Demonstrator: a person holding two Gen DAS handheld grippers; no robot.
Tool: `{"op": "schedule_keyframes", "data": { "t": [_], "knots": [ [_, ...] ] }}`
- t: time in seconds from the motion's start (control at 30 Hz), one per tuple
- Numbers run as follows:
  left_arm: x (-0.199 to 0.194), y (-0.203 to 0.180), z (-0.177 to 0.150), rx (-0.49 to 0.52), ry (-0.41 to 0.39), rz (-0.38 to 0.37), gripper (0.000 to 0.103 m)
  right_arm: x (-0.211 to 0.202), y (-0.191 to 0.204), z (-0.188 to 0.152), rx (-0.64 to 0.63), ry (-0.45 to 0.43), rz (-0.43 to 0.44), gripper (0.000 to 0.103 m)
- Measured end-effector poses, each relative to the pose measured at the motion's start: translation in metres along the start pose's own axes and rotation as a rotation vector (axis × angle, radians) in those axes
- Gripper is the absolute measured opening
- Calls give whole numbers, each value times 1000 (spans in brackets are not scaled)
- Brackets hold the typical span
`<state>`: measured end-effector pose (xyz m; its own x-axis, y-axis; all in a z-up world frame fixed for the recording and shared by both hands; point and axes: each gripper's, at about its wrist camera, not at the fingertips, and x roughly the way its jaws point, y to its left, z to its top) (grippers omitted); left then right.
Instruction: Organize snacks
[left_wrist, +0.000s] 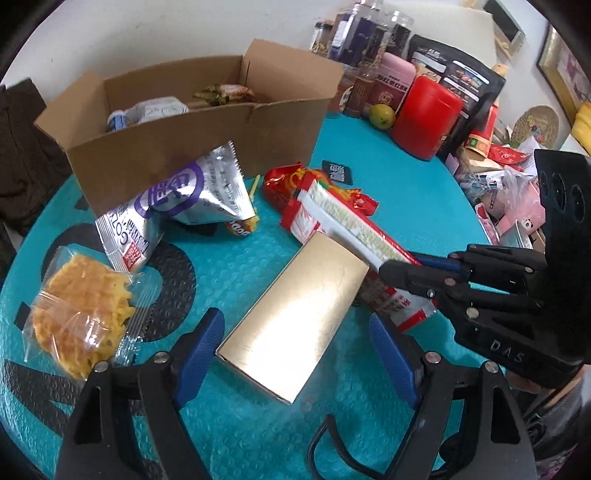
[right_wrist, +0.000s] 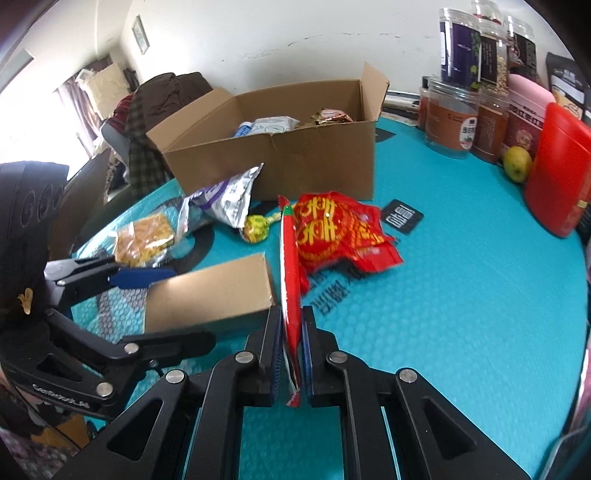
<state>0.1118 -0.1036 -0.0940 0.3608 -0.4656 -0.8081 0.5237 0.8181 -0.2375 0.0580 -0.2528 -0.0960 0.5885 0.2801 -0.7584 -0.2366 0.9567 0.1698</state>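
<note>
Gold-faced, the box (left_wrist: 295, 325) is lying flat on the teal tabletop (right_wrist: 461, 295), straddled by the left gripper (left_wrist: 295, 354); its jaws are standing apart, one blue pad at each long side, neither pad seen pressing on it. Just beside the box, a red-and-white packet (right_wrist: 290, 295) is being pinched on edge by the right gripper (right_wrist: 291, 354), jaws clamped on its near end. A red bag (right_wrist: 340, 229), silver pouch (left_wrist: 184, 199) and waffle pack (left_wrist: 85, 317) are lying before the carton (left_wrist: 192, 147).
</note>
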Motion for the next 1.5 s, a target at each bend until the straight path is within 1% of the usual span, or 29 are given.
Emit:
{"op": "schedule_keyframes", "data": {
  "t": [0.03, 0.13, 0.17, 0.23, 0.37, 0.5, 0.53, 0.63, 0.67, 0.77, 0.8, 0.97, 1.03, 1.17, 1.2, 1.23, 1.27, 1.3, 1.43, 1.5],
  "knots": [
    [-2, -3, -2, 7, -14, 19, 63, -2, 0, -2, -1, -2, -7, 10],
    [-8, -4, -4, -3, -46, 27, 49, -8, 1, -9, -3, -3, -29, 10],
    [-9, -4, -4, -9, -49, 24, 45, -10, 0, -11, -1, -4, -33, 10],
    [-12, -7, -8, -18, -47, 13, 43, -15, 0, -16, 3, -4, -42, 10],
    [-15, -21, -20, 13, -28, 4, 43, -22, -3, -24, 24, -10, -42, 10],
    [-15, -32, -27, 8, -11, -7, 43, -28, -1, -31, 24, -13, -45, 10],
    [-15, -34, -28, 10, -9, -4, 44, -30, -1, -33, 21, -12, -46, 10],
    [-13, -39, -30, 4, 13, 4, 50, -36, -1, -41, 24, -10, -38, 10],
    [-11, -42, -31, 3, 28, 5, 52, -37, -1, -42, 27, -9, -37, 10],
    [5, -48, -36, 16, 104, 10, 52, -43, -3, -50, 31, -8, -40, 10],
    [9, -50, -38, 16, 119, 11, 52, -44, -3, -52, 31, -7, -40, 10],
    [8, -56, -42, 26, 45, 29, 52, -53, -4, -61, 20, 7, -53, 10],
    [11, -58, -40, 22, 40, 44, 52, -58, -2, -65, -2, 21, -61, 12],
    [16, -59, -38, 12, 27, 56, 52, -58, 2, -69, -42, 21, -89, 14],
    [17, -58, -38, 9, 25, 67, 50, -54, 3, -69, -47, 25, -92, 14],
    [17, -59, -38, 11, 16, 76, 47, -51, 2, -69, -46, 31, -94, 16],
    [17, -59, -38, 12, 14, 86, 46, -47, 2, -69, -41, 36, -101, 22],
    [17, -59, -39, 9, 14, 85, 46, -42, 1, -69, -34, 38, -107, 25],
    [11, -56, -43, -7, 24, 96, 46, -33, -3, -68, -6, 22, -106, 25],
    [7, -53, -47, -14, 34, 107, 46, -35, -4, -66, 5, 18, -107, 21]
  ]
}}
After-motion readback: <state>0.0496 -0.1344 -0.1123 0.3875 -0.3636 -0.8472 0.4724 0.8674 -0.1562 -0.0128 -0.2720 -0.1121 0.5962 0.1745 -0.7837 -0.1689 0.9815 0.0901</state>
